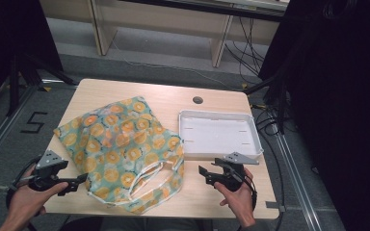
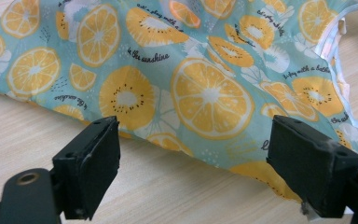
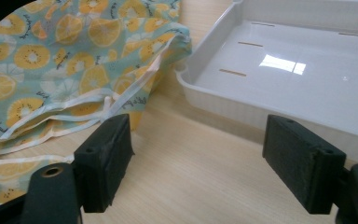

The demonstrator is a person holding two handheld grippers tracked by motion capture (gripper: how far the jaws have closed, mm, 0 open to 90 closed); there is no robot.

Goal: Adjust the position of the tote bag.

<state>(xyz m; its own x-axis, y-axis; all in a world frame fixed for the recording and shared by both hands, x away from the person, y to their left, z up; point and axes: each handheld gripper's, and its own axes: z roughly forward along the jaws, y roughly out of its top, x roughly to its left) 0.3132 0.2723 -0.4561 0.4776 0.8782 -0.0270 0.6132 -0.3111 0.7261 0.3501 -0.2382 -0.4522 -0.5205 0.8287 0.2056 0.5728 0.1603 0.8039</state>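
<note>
A teal cloth bag [image 1: 120, 144] printed with orange slices lies flat on the left half of the wooden table [image 1: 217, 190], its white-edged handles toward the front. My left gripper [image 1: 79, 182] stands open at the bag's front left edge, nothing between its jaws; in the left gripper view [image 2: 193, 170] the bag [image 2: 191, 88] lies just ahead. My right gripper [image 1: 203, 174] is open over bare wood, right of the bag and in front of a white tray [image 1: 220, 134]. In the right gripper view [image 3: 196, 168], the bag [image 3: 65, 60] is at left and the tray [image 3: 303, 70] at right.
The tray holds nothing that I can see. A round cable hole [image 1: 197, 100] sits near the table's far edge. Dark stands and cables [image 1: 270, 115] crowd the floor to the right. Light furniture legs [image 1: 219, 43] stand beyond the table.
</note>
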